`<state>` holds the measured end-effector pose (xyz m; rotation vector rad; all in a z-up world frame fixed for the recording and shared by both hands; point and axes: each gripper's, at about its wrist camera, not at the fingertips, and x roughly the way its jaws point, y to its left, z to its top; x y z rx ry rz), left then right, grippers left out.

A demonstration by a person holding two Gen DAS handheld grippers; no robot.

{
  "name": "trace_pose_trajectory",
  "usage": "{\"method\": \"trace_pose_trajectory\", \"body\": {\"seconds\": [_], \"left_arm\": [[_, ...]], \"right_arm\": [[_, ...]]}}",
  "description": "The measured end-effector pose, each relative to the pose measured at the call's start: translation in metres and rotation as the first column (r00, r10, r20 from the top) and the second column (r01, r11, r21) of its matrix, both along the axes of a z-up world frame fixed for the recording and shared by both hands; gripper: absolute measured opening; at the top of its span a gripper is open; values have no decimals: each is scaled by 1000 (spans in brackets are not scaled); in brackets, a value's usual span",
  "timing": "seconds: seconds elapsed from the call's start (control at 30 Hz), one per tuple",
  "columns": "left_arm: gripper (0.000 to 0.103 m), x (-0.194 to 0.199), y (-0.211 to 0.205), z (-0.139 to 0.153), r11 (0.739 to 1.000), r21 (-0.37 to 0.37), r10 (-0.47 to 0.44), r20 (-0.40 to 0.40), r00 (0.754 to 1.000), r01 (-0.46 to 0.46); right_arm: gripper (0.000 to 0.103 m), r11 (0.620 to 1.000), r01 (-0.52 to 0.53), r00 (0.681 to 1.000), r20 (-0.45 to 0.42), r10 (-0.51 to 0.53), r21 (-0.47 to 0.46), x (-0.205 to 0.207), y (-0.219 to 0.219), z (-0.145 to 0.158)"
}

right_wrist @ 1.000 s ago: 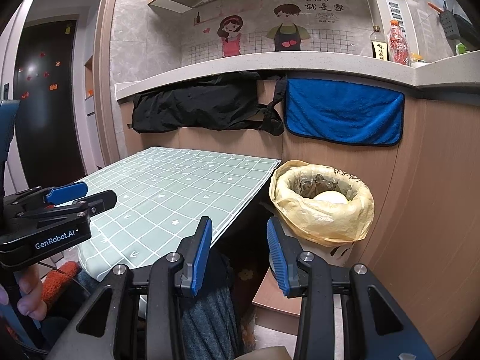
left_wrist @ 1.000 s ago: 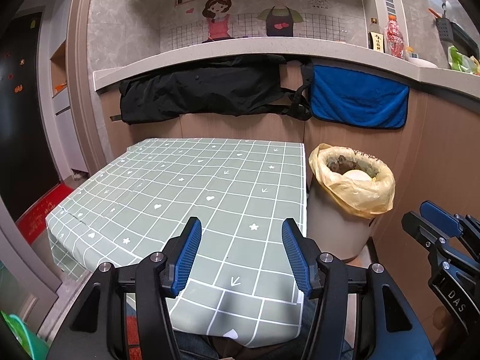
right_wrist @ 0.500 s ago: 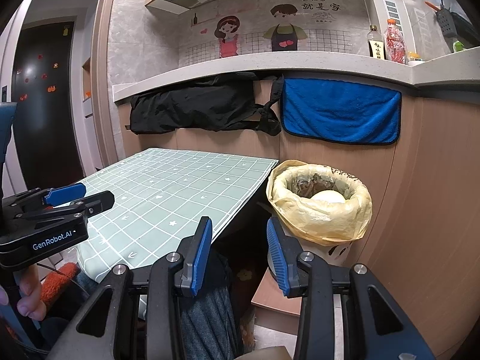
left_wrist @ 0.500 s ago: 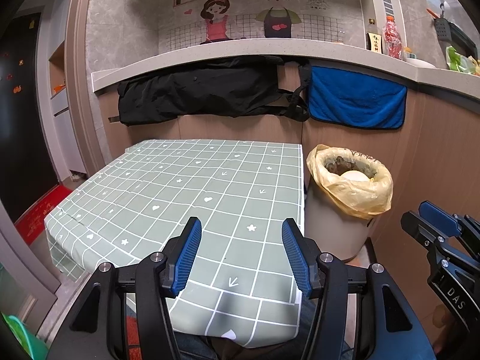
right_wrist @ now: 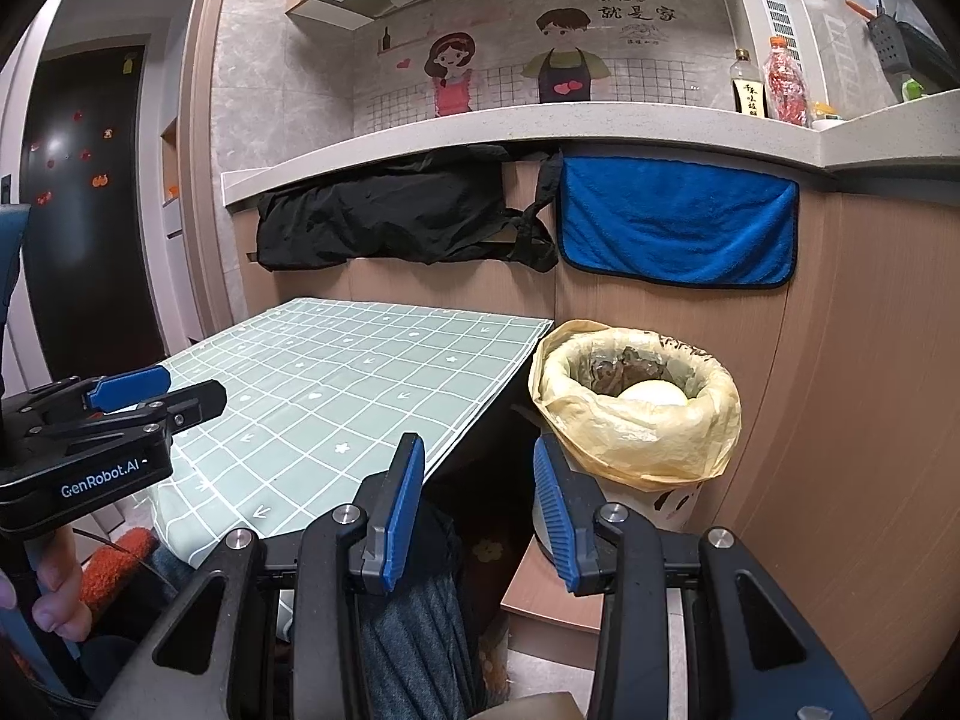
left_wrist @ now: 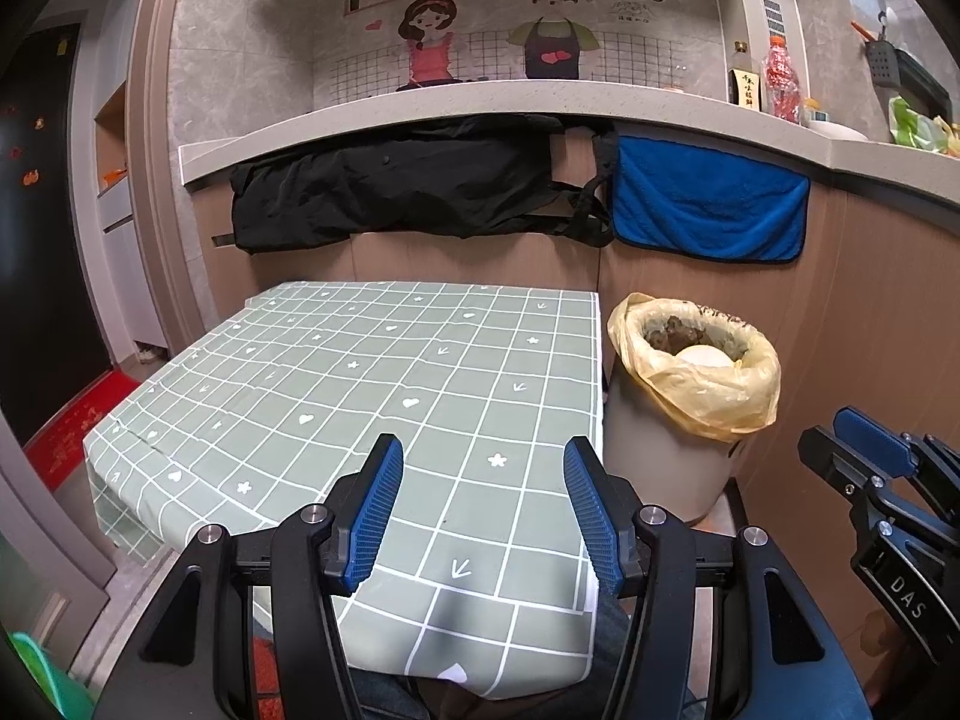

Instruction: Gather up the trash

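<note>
Nothing has really moved since the earlier pictures: both grippers sit in the same spots, and the table and bin look the same.

In the left wrist view, the left gripper (left_wrist: pixel 477 507) fills the bottom middle of the frame. Its two blue pads stand wide apart with nothing between them. Under it lies the table (left_wrist: pixel 360 372), covered in a green cloth with white squares, little hearts and stars. The top of the cloth is bare. To the right of the table, just beside its edge, stands the trash bin (left_wrist: pixel 666 468). A yellow bag (left_wrist: pixel 714 402) lines the bin and folds over its rim. Inside the bag sit brown scraps and a round white thing (left_wrist: pixel 705 355). At the right edge of this frame, the right gripper (left_wrist: pixel 864 456) pokes in from the side.

In the right wrist view, the right gripper (right_wrist: pixel 477 504) is at the bottom middle. Its blue pads are open with nothing between them, and they hang past the table's corner, above a dark gap beside the bin (right_wrist: pixel 678 498). The yellow bag (right_wrist: pixel 636 444) is in the middle right of the frame. The left gripper (right_wrist: pixel 150 396) shows at the left edge, over the table (right_wrist: pixel 336 390), and fingers (right_wrist: pixel 54 600) of a hand curl around its handle in the lower left.

On the wall behind, a black cloth (left_wrist: pixel 390 192) and a blue towel (left_wrist: pixel 708 210) hang under a long counter (left_wrist: pixel 480 102). Bottles (left_wrist: pixel 780 84) stand on the counter in the upper right.
</note>
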<state>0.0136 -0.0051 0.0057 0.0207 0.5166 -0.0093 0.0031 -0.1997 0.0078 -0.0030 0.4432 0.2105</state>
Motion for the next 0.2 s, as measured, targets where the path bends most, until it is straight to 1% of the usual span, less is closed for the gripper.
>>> {"method": "trace_pose_trajectory", "body": {"seconds": [0.2], "left_arm": [[57,3,4,3,1000,-21,-13,3,1000,13]], "right_arm": [[36,1000,2,1000,-3,-2,-1,-1,2,0]]}}
